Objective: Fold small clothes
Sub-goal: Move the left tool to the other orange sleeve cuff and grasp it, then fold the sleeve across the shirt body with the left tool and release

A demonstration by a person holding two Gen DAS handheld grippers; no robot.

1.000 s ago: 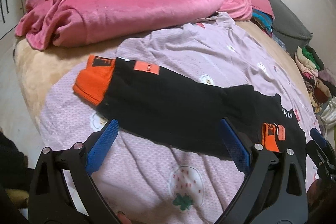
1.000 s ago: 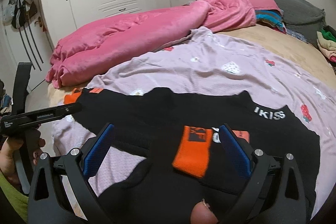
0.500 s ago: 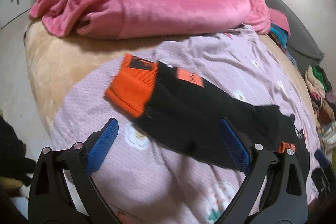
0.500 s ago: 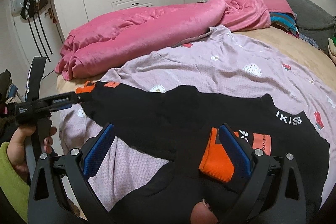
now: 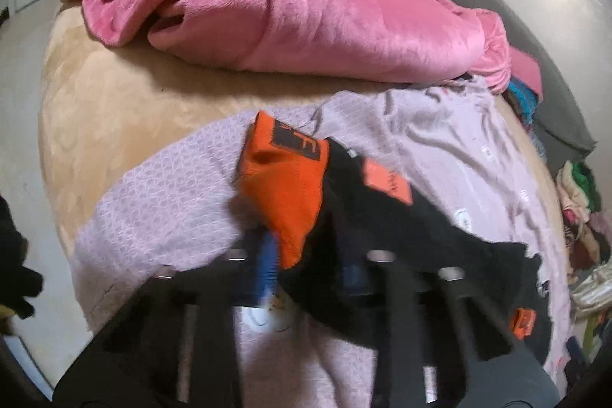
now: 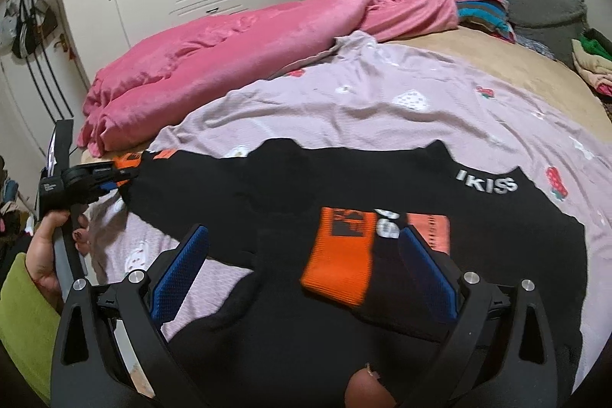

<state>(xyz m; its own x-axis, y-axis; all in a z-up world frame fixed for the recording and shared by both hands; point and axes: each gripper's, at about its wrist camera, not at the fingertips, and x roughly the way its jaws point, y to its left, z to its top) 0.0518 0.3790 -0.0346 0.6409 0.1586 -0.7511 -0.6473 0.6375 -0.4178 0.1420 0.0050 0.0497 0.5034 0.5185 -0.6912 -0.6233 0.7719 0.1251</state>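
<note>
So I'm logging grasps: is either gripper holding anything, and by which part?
The left gripper is closing on the black garment at its orange cuff. The right gripper is open, holding nothing.

On the black knit sweater (image 6: pixel 382 186) lying over the lilac sheet I read white letters "IKISS" (image 6: pixel 485 183) near its far right edge. The orange ribbed cuff (image 6: pixel 338 259) folded onto it carries a black square mark whose characters I can't read. Print on the salmon patch (image 6: pixel 430 230) beside it is too small to read.
</note>
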